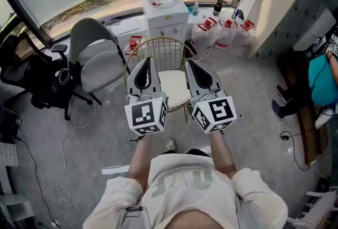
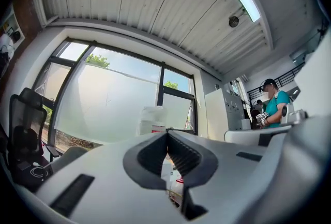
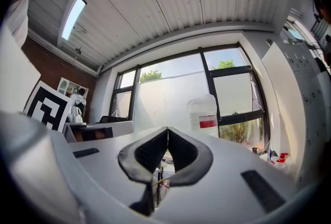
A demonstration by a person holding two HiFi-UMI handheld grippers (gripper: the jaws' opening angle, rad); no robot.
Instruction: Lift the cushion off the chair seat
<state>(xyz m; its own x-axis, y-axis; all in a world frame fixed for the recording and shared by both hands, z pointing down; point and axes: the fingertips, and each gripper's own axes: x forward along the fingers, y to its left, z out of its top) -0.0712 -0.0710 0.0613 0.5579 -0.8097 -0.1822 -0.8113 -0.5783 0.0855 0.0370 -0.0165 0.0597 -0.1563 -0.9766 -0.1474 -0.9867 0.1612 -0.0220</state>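
Basically, the cushion (image 1: 174, 88) lies on the seat of the gold wire chair (image 1: 161, 45), ahead of and below both claws. In the head view it shows in the gap btwn them. Left claw (image 1: 148, 62) and right claw (image 1: 189, 64) are each pinched fully closed w/ nothing held. Each gripper view shows the ribbed pads meeting at the tips, no object inside.

Key relation: the cushion is centred btwn the two hands, so neither looks clearly nearer. Left claw lines up approx w/ the seat's left edge, right claw w/ its right edge. Prob. a two-sided grab, and the jaws need to open first.

Long axis: can't tell. It looks roughly square, but both side edges sit behind the claws. Only the middle strip and part of the seat's front edge show.

Both gripper views tilt up at ceiling (image 2: 155, 5) and window (image 3: 170, 88), so no cushion there, just slivers of wire below the jaws. Cushion thickness, and whether it's tied to the seat: not visible.
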